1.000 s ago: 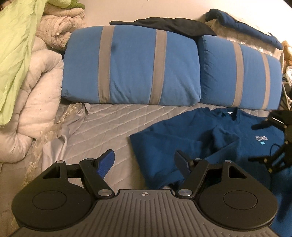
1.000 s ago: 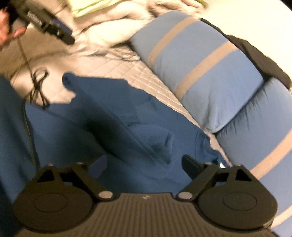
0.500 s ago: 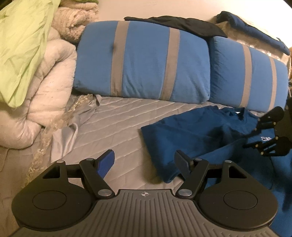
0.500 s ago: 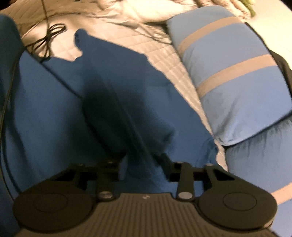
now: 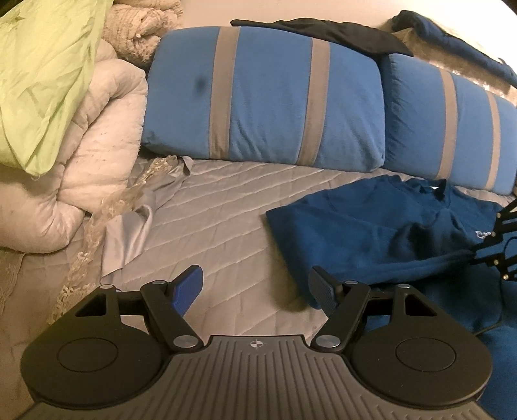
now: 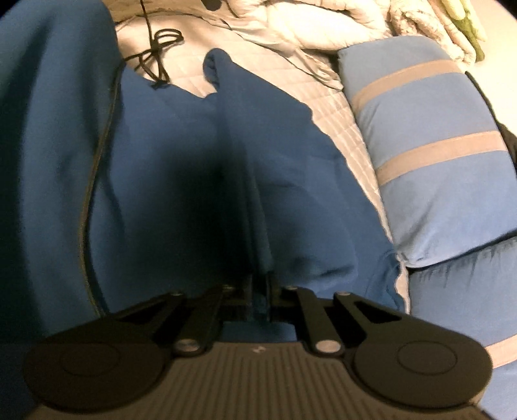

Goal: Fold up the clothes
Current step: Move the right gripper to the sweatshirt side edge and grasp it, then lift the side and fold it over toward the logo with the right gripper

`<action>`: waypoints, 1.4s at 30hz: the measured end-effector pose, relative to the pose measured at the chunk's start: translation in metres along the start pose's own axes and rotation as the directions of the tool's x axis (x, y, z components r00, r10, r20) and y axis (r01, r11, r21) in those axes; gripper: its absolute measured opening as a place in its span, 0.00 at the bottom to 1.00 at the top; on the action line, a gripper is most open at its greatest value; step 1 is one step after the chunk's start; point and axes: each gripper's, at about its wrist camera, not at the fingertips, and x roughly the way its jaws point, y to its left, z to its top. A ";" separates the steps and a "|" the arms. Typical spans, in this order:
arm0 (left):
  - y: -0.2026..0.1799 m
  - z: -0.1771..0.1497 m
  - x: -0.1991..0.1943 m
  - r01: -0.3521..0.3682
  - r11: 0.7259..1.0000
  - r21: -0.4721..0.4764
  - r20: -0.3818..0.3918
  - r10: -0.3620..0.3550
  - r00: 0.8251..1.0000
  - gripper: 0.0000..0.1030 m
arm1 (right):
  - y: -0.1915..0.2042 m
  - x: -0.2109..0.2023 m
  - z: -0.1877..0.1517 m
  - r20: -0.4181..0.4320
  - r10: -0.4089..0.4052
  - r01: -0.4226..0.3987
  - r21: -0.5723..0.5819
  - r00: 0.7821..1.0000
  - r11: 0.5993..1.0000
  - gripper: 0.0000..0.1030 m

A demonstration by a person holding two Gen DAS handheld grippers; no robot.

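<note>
A dark blue shirt (image 5: pixel 381 232) with a small white chest logo lies crumpled on the grey quilted bed, right of centre in the left wrist view. My left gripper (image 5: pixel 255 289) hangs open above bare quilt, and its right finger sits near the shirt's left edge. My right gripper (image 6: pixel 258 290) is shut on a ridge of the blue shirt (image 6: pixel 200 155), which stretches away from the closed fingers. That right gripper (image 5: pixel 497 245) also shows at the right edge of the left wrist view, pinching the shirt's cloth.
Two blue pillows with grey stripes (image 5: pixel 268 97) (image 5: pixel 449 119) lean along the back. Bundled white duvets and a green sheet (image 5: pixel 42 74) pile up at the left. A black cable (image 6: pixel 155 51) lies on the quilt (image 5: pixel 210 219). A black garment (image 5: pixel 323 29) rests on the pillows.
My right gripper has shut on a fold of the blue shirt and is pulling it up. The left gripper has drifted left, staying open.
</note>
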 end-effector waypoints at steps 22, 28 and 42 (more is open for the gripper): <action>-0.034 -0.009 0.013 0.077 0.981 0.180 -0.005 -0.077 0.997 0.70 | -0.024 0.000 0.042 -0.041 -0.221 0.214 -0.129 0.974 0.968 0.05; -0.055 0.007 0.038 0.092 0.974 0.207 -0.027 -0.088 0.996 0.70 | -0.062 -0.021 0.084 -0.018 -0.373 0.365 -0.167 0.928 0.916 0.05; -0.076 0.014 0.101 0.030 0.977 0.210 -0.129 -0.003 0.992 0.71 | -0.128 -0.059 0.116 -0.041 -0.592 0.588 -0.083 0.805 0.805 0.06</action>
